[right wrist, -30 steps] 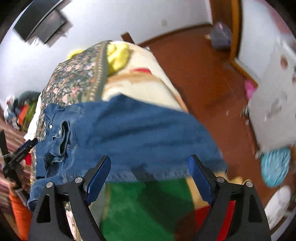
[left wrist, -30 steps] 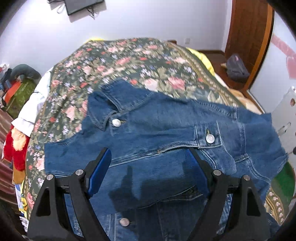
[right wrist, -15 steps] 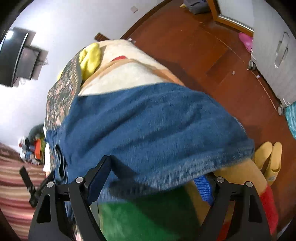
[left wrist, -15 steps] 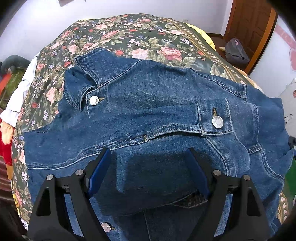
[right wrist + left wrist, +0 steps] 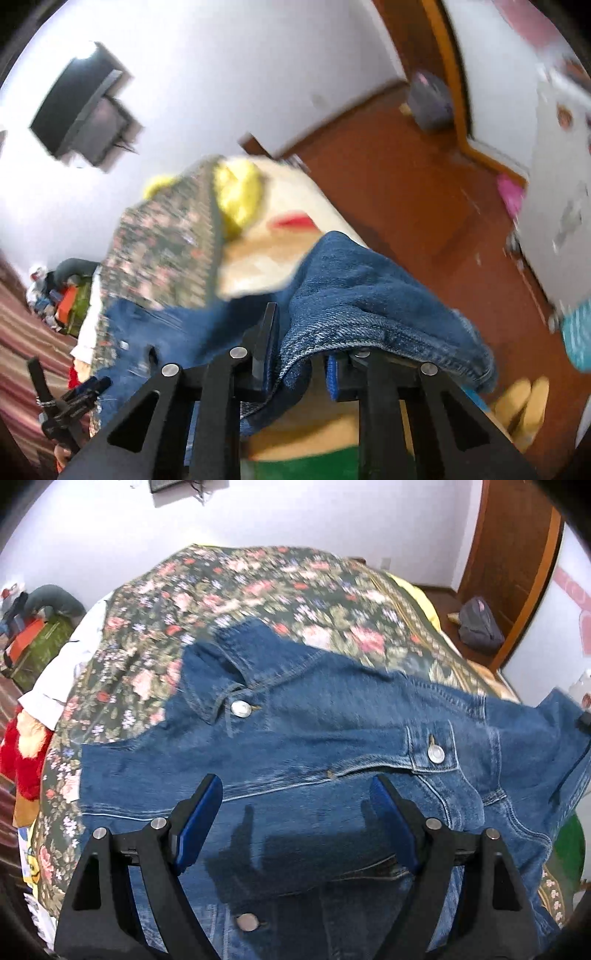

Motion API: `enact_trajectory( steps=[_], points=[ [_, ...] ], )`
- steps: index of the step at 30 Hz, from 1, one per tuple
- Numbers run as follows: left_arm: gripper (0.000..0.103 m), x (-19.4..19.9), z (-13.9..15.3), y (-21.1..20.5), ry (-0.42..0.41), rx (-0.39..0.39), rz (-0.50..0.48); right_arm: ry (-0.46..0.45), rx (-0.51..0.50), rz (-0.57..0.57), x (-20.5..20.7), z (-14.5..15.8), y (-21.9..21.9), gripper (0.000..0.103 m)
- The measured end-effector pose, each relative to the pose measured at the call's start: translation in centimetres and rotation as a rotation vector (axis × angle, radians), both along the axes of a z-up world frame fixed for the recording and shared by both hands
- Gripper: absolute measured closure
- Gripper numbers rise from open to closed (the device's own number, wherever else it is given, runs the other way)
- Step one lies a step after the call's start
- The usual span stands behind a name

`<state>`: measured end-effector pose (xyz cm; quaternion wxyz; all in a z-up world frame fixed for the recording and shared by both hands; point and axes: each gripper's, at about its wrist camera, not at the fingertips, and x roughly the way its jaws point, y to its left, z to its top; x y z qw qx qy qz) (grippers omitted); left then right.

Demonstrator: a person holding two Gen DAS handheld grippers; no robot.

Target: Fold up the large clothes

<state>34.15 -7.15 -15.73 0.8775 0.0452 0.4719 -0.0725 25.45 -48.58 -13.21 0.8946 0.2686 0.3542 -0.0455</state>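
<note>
A denim jacket [image 5: 332, 746] is spread front-up on a floral bedspread [image 5: 258, 587]. Its edge, bunched and raised, is pinched in the right gripper [image 5: 299, 354], whose jaws have just been closing on it; the left gripper [image 5: 295, 827] is held wide open above the jacket, empty. With only a thin bunch caught, the heavy denim could be pulled free.

Open floral bedspread [image 5: 258, 590] beyond the denim jacket [image 5: 332, 738]; cluttered pile [image 5: 33, 642] crowding the bed's left edge, bare floor [image 5: 406, 177] right.
</note>
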Motion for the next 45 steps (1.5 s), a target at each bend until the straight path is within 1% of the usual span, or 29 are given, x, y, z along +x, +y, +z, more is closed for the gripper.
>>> enact_trajectory(
  steps=[1,4,8,11,13,15,17,19,22,26,29,31,32,33,34,36,37,40,43,45],
  points=[
    [0.021,-0.2,0.4,0.4,-0.01,-0.007,0.007,-0.029,-0.011,0.017,0.0,1.2,0.5,0.087],
    [0.021,-0.9,1.8,2.3,-0.047,-0.038,0.036,-0.138,-0.041,0.093,1.2,6.0,4.0,0.088],
    [0.021,-2.4,3.6,5.1,-0.097,-0.086,0.073,-0.237,-0.051,0.195,2.9,10.7,9.1,0.09],
    [0.021,-3.6,4.6,7.5,-0.129,-0.102,0.097,-0.28,-0.046,0.281,4.2,12.9,13.7,0.09],
    [0.021,-4.5,4.9,9.1,-0.141,-0.106,0.111,-0.293,-0.065,0.337,4.8,13.4,17.0,0.09],
    [0.021,-5.2,4.9,10.4,-0.149,-0.105,0.125,-0.278,-0.074,0.403,5.7,13.1,20.6,0.09],
    [0.021,-6.1,4.9,11.9,-0.159,-0.101,0.144,-0.245,-0.083,0.47,6.4,12.1,24.1,0.09],
    [0.021,-6.8,4.7,13.1,-0.163,-0.103,0.161,-0.189,-0.084,0.543,7.3,10.4,27.4,0.09],
    [0.021,-7.6,4.1,15.0,-0.151,-0.119,0.193,-0.07,-0.091,0.637,8.4,6.9,31.6,0.09],
    [0.021,-8.1,2.7,17.2,-0.113,-0.152,0.234,0.131,-0.071,0.741,9.7,1.1,35.3,0.09],
    [0.021,-8.4,1.7,18.1,-0.087,-0.164,0.255,0.288,-0.057,0.817,9.6,-2.4,36.5,0.09],
    [0.021,-8.5,1.2,18.4,-0.074,-0.172,0.264,0.406,-0.091,0.879,9.4,-4.5,37.6,0.09],
    [0.021,-8.5,1.1,18.4,-0.069,-0.176,0.266,0.474,-0.136,0.911,9.2,-5.5,38.3,0.09],
    [0.021,-8.5,1.0,18.3,-0.065,-0.18,0.268,0.514,-0.187,0.933,8.9,-6.2,38.9,0.09],
    [0.021,-8.4,1.0,18.2,-0.06,-0.187,0.267,0.528,-0.246,0.954,8.4,-6.7,39.3,0.09],
    [0.021,-8.5,1.2,18.0,-0.062,-0.194,0.262,0.503,-0.31,0.98,7.2,-6.7,39.5,0.09],
    [0.021,-8.4,1.3,17.8,-0.066,-0.193,0.258,0.495,-0.321,0.984,7.0,-6.5,39.5,0.09],
    [0.021,-8.3,2.1,16.7,-0.081,-0.168,0.232,0.45,-0.282,0.978,6.6,-4.3,38.4,0.09],
    [0.021,-8.2,3.1,15.4,-0.099,-0.136,0.207,0.389,-0.21,0.961,6.3,-1.4,36.3,0.09],
    [0.021,-8.0,4.1,14.1,-0.116,-0.124,0.179,0.32,-0.188,0.936,5.9,1.0,34.1,0.09]
  ],
)
